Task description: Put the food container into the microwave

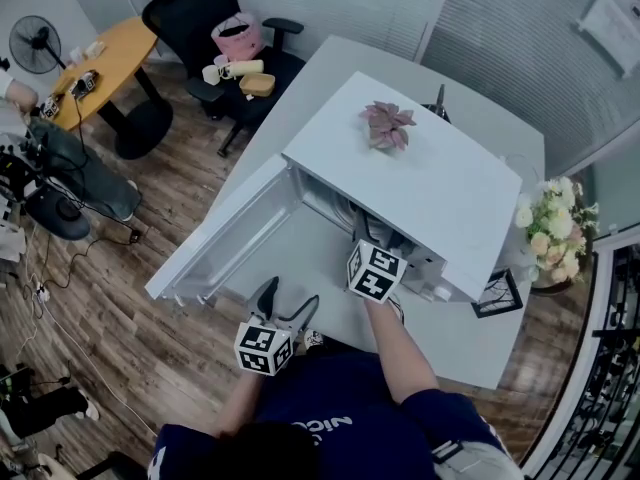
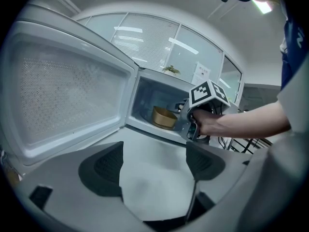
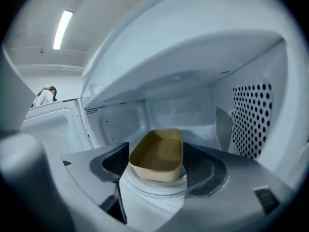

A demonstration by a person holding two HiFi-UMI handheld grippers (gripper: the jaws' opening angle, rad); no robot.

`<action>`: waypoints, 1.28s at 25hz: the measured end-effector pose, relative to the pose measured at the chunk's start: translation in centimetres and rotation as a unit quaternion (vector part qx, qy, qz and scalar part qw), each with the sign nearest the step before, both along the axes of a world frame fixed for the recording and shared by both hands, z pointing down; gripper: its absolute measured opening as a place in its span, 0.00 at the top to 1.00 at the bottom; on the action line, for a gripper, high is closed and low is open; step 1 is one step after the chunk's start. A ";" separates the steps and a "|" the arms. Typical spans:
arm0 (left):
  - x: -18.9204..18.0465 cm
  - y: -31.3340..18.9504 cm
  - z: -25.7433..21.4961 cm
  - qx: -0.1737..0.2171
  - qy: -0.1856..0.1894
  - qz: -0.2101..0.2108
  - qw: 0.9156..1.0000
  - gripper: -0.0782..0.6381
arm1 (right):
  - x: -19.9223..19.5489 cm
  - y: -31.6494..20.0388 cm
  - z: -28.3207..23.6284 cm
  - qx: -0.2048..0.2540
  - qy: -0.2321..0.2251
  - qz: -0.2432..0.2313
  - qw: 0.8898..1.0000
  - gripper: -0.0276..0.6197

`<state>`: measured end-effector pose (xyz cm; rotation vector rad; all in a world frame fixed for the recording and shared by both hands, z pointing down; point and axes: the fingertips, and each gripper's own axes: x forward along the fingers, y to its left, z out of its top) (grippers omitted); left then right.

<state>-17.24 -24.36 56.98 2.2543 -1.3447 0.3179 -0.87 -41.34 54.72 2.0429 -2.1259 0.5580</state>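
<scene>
The tan food container (image 3: 159,153) sits on the turntable inside the white microwave (image 1: 420,178), whose door (image 1: 230,233) hangs open to the left. My right gripper (image 3: 157,164) reaches into the cavity with its jaws pressed against the container's two long sides near its front end. From the left gripper view the container (image 2: 164,117) shows inside the cavity, with the right gripper (image 2: 195,124) and a hand at the mouth. My left gripper (image 2: 154,161) hovers open over the table in front of the door, holding nothing. In the head view it (image 1: 288,300) is low and left of the right gripper (image 1: 365,236).
A small pink plant (image 1: 385,125) stands on top of the microwave. A bouquet (image 1: 550,228) and a small framed picture (image 1: 497,293) sit at the right of the white table (image 1: 480,338). A black office chair (image 1: 225,38) with items stands behind.
</scene>
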 end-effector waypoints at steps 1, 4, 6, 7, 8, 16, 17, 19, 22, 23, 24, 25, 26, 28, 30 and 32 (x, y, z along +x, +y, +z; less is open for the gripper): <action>0.1 0.0 -0.1 0.002 0.001 0.001 1.000 0.35 | -0.3 0.4 -0.3 0.003 0.002 -0.009 1.000 0.40; 0.2 0.1 -0.3 0.008 0.004 0.000 1.000 0.35 | -1.2 1.8 -1.0 0.011 0.012 -0.035 0.999 0.40; 0.4 0.3 -0.4 0.012 0.008 -0.001 1.000 0.35 | -1.6 2.9 -1.3 0.016 0.020 -0.055 0.998 0.41; 0.5 0.4 -0.4 0.013 0.010 -0.001 1.000 0.35 | -1.9 3.4 -1.5 0.018 0.023 -0.066 0.997 0.41; 0.6 0.5 -0.4 0.015 0.011 -0.001 1.000 0.35 | -2.1 4.0 -1.7 0.021 0.026 -0.076 0.997 0.42; 1.0 1.0 -1.1 0.030 0.019 -0.002 0.999 0.35 | -3.0 8.2 -3.8 0.061 0.057 -0.151 0.985 0.43; 1.1 1.1 -1.2 0.033 0.019 -0.001 0.999 0.35 | -3.0 8.7 -4.1 0.066 0.061 -0.161 0.983 0.43; 1.4 1.2 -1.5 0.038 0.021 0.005 0.999 0.35 | -3.0 9.8 -4.6 0.075 0.068 -0.176 0.979 0.43; 2.2 1.5 -1.8 0.044 0.025 0.020 0.999 0.35 | -2.7 11.6 -5.0 0.083 0.079 -0.195 0.974 0.44; 2.5 1.6 -2.0 0.047 0.024 0.025 0.998 0.35 | -2.6 12.2 -5.1 0.084 0.083 -0.200 0.973 0.44; 2.7 1.7 -2.1 0.050 0.023 0.029 0.998 0.35 | -2.4 12.8 -5.0 0.083 0.085 -0.204 0.972 0.45; 2.9 1.7 -2.3 0.054 0.022 0.033 0.998 0.35 | -2.2 13.4 -4.9 0.082 0.086 -0.206 0.971 0.45; 3.1 1.8 -2.5 0.059 0.021 0.036 0.997 0.35 | -2.0 13.9 -4.7 0.079 0.086 -0.208 0.971 0.45; 3.5 1.8 -2.8 0.068 0.019 0.040 0.997 0.35 | -1.5 14.8 -4.5 0.077 0.087 -0.209 0.971 0.45; 3.8 1.9 -3.2 0.075 0.018 0.043 0.996 0.35 | -1.3 15.6 -4.3 0.076 0.088 -0.212 0.970 0.46; 4.0 1.8 -3.4 0.081 0.018 0.045 0.996 0.35 | -1.2 16.2 -3.9 0.073 0.091 -0.214 0.970 0.46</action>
